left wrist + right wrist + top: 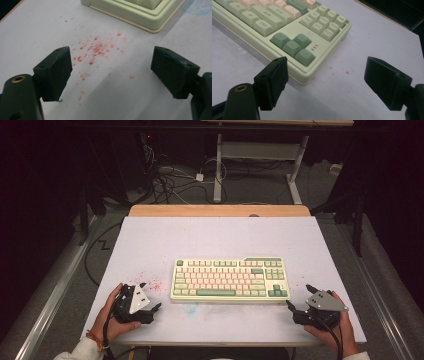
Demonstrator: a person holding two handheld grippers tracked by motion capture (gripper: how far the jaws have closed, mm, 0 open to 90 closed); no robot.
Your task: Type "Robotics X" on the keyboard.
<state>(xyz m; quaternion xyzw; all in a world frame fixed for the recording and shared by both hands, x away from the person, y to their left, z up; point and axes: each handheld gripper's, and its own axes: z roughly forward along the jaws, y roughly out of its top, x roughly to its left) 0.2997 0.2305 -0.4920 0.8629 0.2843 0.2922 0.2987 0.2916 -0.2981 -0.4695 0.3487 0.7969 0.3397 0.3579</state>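
Two hand-held grippers, one keyboard, one white table top.

Item 1: keyboard point(230, 279), pale green with cream and darker green keys, lying flat at the centre of the high view, between the two grippers and touching neither. In the left gripper view just one corner of its case shows, cut off by the top edge; in the right gripper view its arrow-key corner fills the upper left, the rest running out of frame. Key legends too small to read in the high view.

Item 2: left gripper point(151, 295), lower left of the high view, jaws spread wide, nothing between them. Red specks point(96, 48) dot the surface ahead of it.

Item 3: right gripper point(299, 297), lower right, jaws likewise wide apart and empty, just beside the keyboard's corner.

Item 4: table point(150, 240). Bare white surface on all sides of the keyboard, broadest toward the upper part of the frame; wooden strip along the far edge. Surroundings dark, hard to make out.
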